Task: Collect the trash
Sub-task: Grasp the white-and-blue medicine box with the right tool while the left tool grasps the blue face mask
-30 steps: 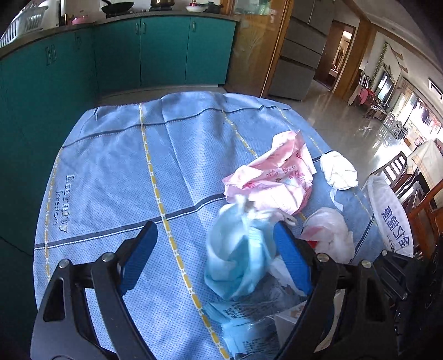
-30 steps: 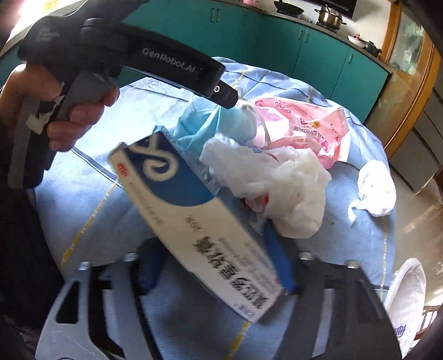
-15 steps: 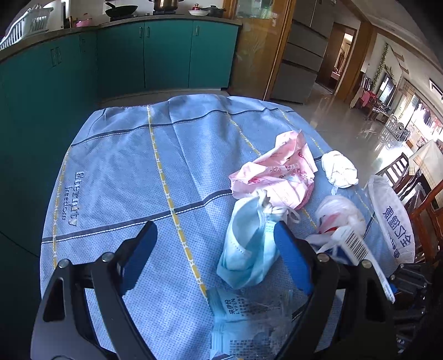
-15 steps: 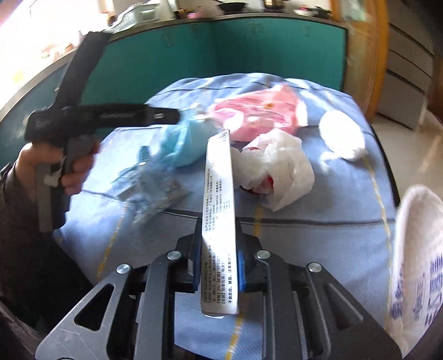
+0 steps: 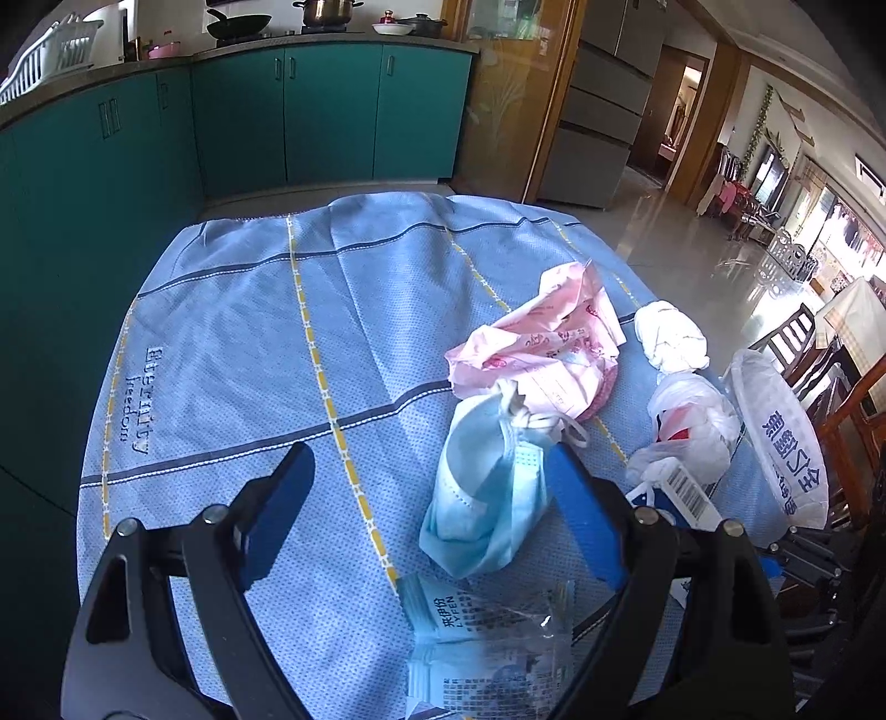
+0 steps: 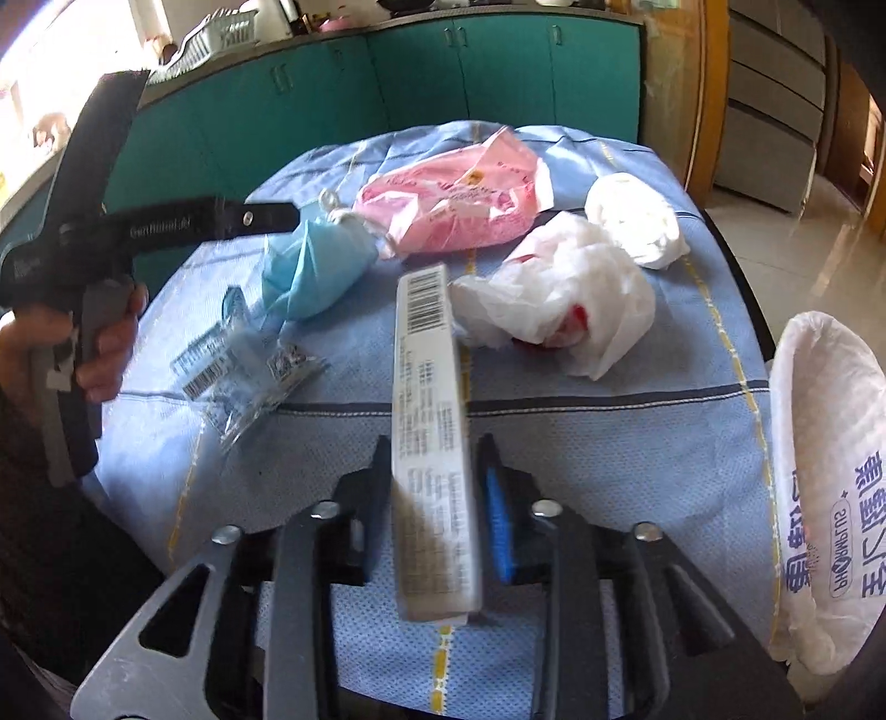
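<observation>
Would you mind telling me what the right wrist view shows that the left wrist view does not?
Only the right wrist view shows the person's left hand and the right tongs clamped on the medicine box. Only the left wrist view shows the open left tongs and the cookware on the counter. Both show the blue face mask, pink wrapper and white bag.

A blue cloth point(image 5: 232, 343) with yellow and dark lines covers the table, and it has words sewn near one edge. Behind the table stand green cupboards point(image 5: 332, 116), and on top of them sit a black pan point(image 5: 238, 23), a shiny pot point(image 5: 323, 10) and a white rack point(image 5: 52, 52). Off to the side there is a tall grey fridge point(image 5: 603, 105), a shiny floor point(image 5: 703, 260) and some wooden chairs point(image 5: 792, 338).
</observation>
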A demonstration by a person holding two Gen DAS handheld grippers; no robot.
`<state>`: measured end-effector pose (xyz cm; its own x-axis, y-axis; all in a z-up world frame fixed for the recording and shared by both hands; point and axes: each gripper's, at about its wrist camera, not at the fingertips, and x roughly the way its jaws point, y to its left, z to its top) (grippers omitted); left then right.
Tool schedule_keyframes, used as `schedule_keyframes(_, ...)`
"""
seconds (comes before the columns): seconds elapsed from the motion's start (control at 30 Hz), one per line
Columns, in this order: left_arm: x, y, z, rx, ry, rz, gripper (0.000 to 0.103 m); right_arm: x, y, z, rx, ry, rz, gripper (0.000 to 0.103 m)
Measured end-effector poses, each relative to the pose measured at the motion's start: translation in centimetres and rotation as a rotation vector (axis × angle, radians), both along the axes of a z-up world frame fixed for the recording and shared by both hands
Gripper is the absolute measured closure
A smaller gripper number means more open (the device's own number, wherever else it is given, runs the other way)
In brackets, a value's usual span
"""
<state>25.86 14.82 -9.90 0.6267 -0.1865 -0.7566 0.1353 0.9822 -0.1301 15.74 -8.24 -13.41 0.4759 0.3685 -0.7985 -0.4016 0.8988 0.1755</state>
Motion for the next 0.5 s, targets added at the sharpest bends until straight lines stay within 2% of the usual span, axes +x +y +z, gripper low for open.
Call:
schedule_keyframes(0.1, -0.1, 0.0, -0.1, 0.0, 0.002, -0.002, 0.017, -0.1, 1.0, -0.6, -0.021, 0.004, 0.021, 0.045)
schedule_keyframes(0.23, -0.1, 0.1, -0.2, -0.001, 0.003, -0.001, 0.016, -0.4, 2.3, -1.2, -0.055, -0.004, 0.054, 0.035)
schedule_keyframes(0.37, -0.2, 0.1, -0.2, 0.0, 0.002, 0.002, 0.016, -0.7, 3.2, -1.4, -0.099, -0.031, 0.067, 0.033)
schedule_keyframes(0.43, -0.2, 0.1, -0.2, 0.002, 0.002, 0.004, 0.016, -0.9, 3.5, -1.4, -0.105, -0.042, 0.079, 0.043)
schedule_keyframes(0.5, -0.2, 0.1, -0.2, 0.003, 0.002, 0.006, 0.016, -1.1, 3.5, -1.2, -0.097, -0.046, 0.089, 0.068)
